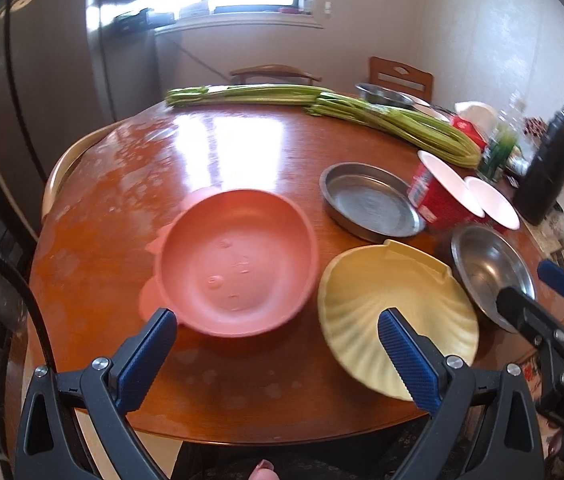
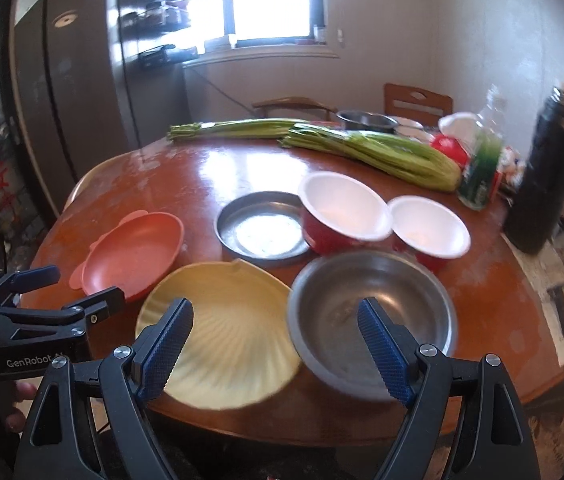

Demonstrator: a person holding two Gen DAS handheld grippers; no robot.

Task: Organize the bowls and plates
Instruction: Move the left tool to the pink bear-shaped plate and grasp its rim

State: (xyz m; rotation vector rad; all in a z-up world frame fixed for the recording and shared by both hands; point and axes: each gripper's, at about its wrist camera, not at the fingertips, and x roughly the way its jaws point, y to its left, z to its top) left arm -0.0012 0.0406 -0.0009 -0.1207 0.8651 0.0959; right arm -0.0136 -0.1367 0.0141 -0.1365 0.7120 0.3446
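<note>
Both of your grippers hang over the near edge of the round wooden table (image 1: 242, 140) with their blue-padded fingers spread wide, and neither has hold of anything. Your left gripper (image 1: 278, 354) points at the gap between the pink plate (image 1: 238, 264) and the yellow shell-shaped plate (image 1: 393, 312); its right finger (image 1: 409, 360) crosses in front of the yellow plate, though you cannot tell whether it touches. Your right gripper (image 2: 276, 344) straddles the seam where the yellow plate meets the large steel bowl (image 2: 369, 312), the two dishes lying edge to edge.

Behind those, a shallow steel pan (image 2: 262, 228) sits flat on the table, with a red bowl with a white inside (image 2: 341, 212) touching its right rim. A second, smaller red-and-white bowl (image 2: 429, 228) stands just beside the first.

Further back you have two bunches of long green stalks (image 2: 381, 152) laid across the table, another steel bowl (image 2: 365, 120) behind them, a clear bottle with a green label (image 2: 481, 160) and a tall dark flask (image 2: 545, 176) at the right edge. Wooden chairs (image 2: 417, 100) stand against the far side, under the bright window (image 2: 270, 0).
</note>
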